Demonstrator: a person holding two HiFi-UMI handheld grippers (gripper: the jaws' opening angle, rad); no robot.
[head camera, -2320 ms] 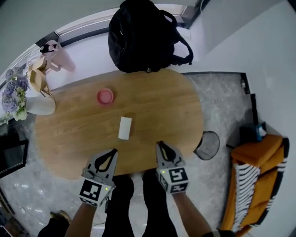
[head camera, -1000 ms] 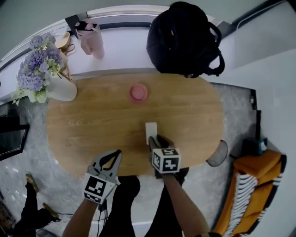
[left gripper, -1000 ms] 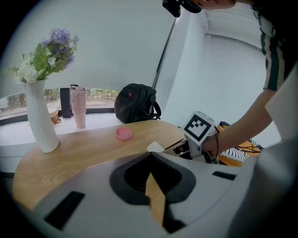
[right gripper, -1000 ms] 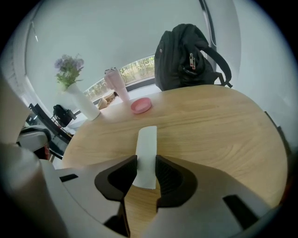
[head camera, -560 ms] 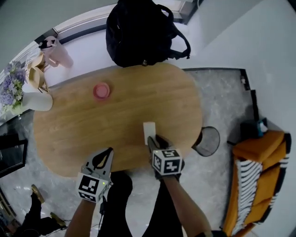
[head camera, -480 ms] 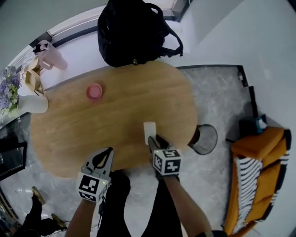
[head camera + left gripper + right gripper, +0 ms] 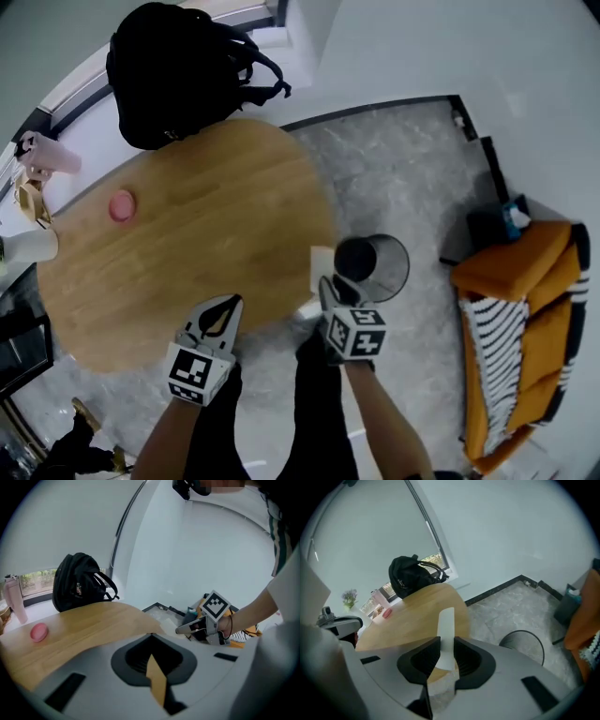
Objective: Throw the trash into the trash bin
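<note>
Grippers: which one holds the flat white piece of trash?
The right gripper: its jaws, which have just closed further, clamp the flat white trash piece; the left gripper holds nothing.

trash bin [image 7: 401,274] right of table [image 7: 178,244], backpack [image 7: 178,70] behind table.

The flat white trash [image 7: 322,265], pinched in the right gripper [image 7: 327,284], sits just beside the upright round black trash bin [image 7: 406,274].
</note>
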